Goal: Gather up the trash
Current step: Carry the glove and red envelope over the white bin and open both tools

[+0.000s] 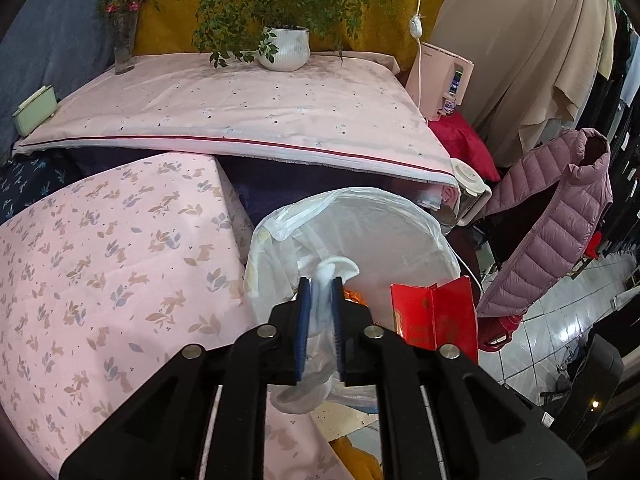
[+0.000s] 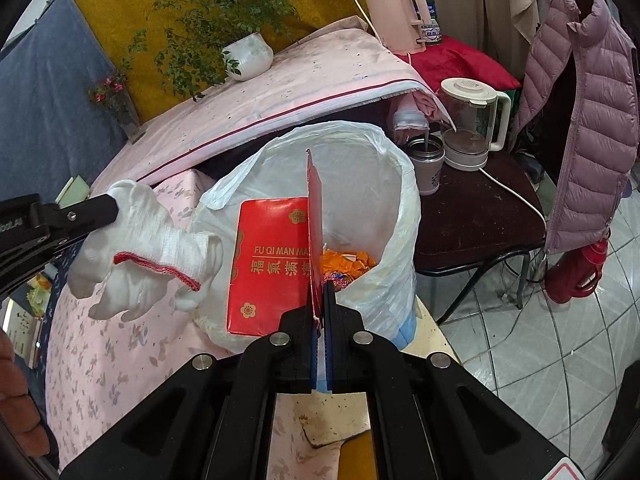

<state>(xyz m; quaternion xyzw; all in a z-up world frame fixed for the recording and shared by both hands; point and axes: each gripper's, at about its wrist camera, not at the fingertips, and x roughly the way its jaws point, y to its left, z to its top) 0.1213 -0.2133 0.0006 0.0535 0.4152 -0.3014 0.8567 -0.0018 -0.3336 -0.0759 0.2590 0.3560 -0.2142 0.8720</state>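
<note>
A trash bin lined with a white plastic bag [image 1: 360,232] [image 2: 396,200] stands in front of both grippers, with orange wrappers [image 2: 348,264] inside. My left gripper [image 1: 320,284] is shut on a white cloth glove [image 1: 322,320] with a red cuff, held beside the bin's left rim; the glove [image 2: 152,248] also shows in the right wrist view, hanging from the left fingers [image 2: 100,210]. My right gripper [image 2: 320,288] is shut on the edge of an open red paper folder [image 2: 272,264] with gold characters, held over the bin's near rim. The folder shows in the left wrist view [image 1: 436,316] too.
A pink floral-covered surface [image 1: 100,260] lies left of the bin, a pink-covered table [image 1: 240,108] with a potted plant [image 1: 284,48] behind. A dark side table [image 2: 480,216] holds a kettle [image 2: 472,120] and cup. A purple puffer jacket [image 2: 592,120] hangs right, over a tiled floor [image 2: 540,340].
</note>
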